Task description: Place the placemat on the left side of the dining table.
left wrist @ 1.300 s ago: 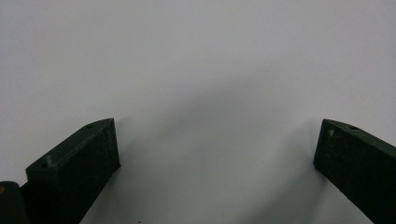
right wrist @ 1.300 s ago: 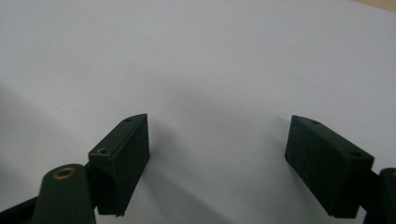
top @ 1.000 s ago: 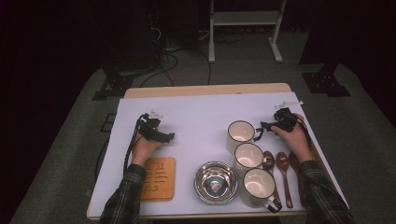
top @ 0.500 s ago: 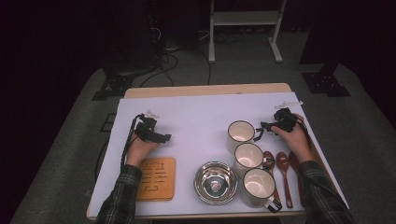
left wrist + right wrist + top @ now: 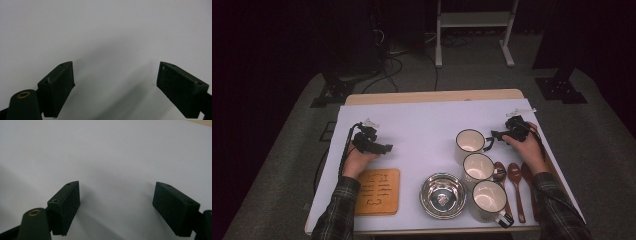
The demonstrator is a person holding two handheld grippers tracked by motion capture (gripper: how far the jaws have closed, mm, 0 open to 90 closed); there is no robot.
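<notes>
While both grippers' fingers stand spread over bare worktop, left gripper just narrowing on nothing, right gripper looks set to reach the nearest mug.

L forearm in plaid sleeve comes up from the bottom edge, left hand on the left tool, tool pointing right, about level. Jaws wide apart w/ nothing between; they've just been closing a bit. R forearm, same sleeve, right hand on the right tool, pointing left. Jaws wide apart, nothing between.
</notes>
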